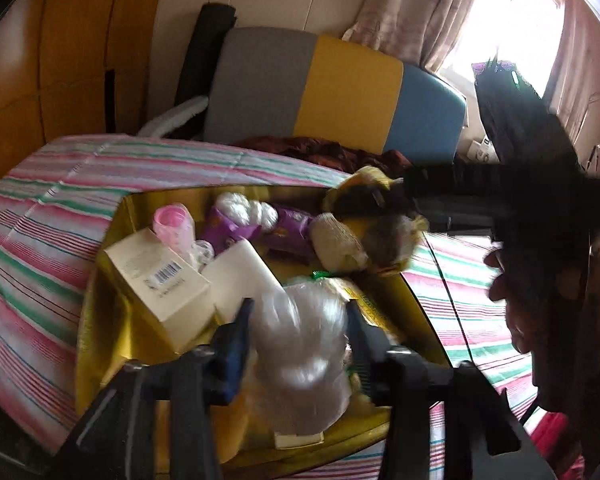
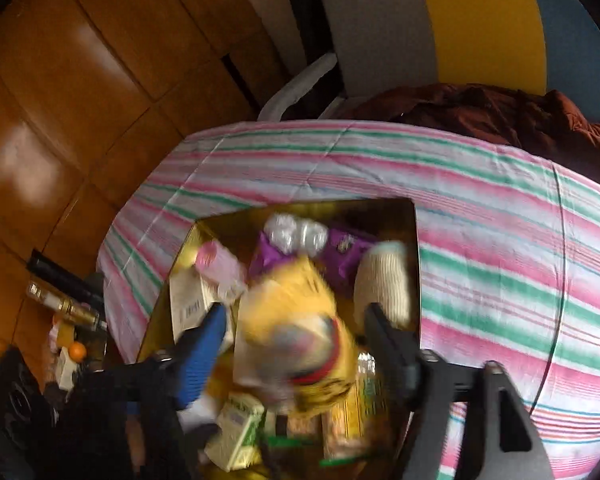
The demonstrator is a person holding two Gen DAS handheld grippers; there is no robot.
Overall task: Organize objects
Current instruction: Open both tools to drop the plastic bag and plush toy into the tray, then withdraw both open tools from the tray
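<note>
Gold lining shines inside the open box [image 1: 100, 312], which sits on a striped cloth [image 1: 40, 208] of pink, green and white and fills the lower middle of the left wrist view. At the box's left side a cream carton [image 1: 156, 284] with a barcode lies tilted, with a pink bottle [image 1: 172, 224] just above it and a white block [image 1: 240, 276] beside it. Further right, along the upper part of the box, lie purple packets [image 1: 228, 228] with a clear white bundle on them, then a beige knitted roll [image 1: 336, 244].

At the bottom centre the left gripper [image 1: 298, 320] points down into the box with its jaws parted. A clear plastic bag [image 1: 300, 344] lies between the blue-padded finger [image 1: 236, 344] and the dark one; the blur hides whether the pads touch it, and they do not appear to be squeezing it.

To the right of the roll, the right gripper [image 1: 384, 200] reaches in from the right edge over a blurred yellow packet [image 1: 388, 236].

In the right wrist view the right gripper [image 2: 296, 320] stands wide open above the box [image 2: 414, 264], in the lower centre of the frame. The yellow packet [image 2: 296, 320] is a smear between the fingers, touching neither. Green-and-cream packets [image 2: 240, 432] lie at the bottom of the frame.

Upper right in both views stands a chair back [image 1: 312, 88] in grey, yellow and blue, with dark red fabric [image 2: 500, 116] at its foot.
</note>
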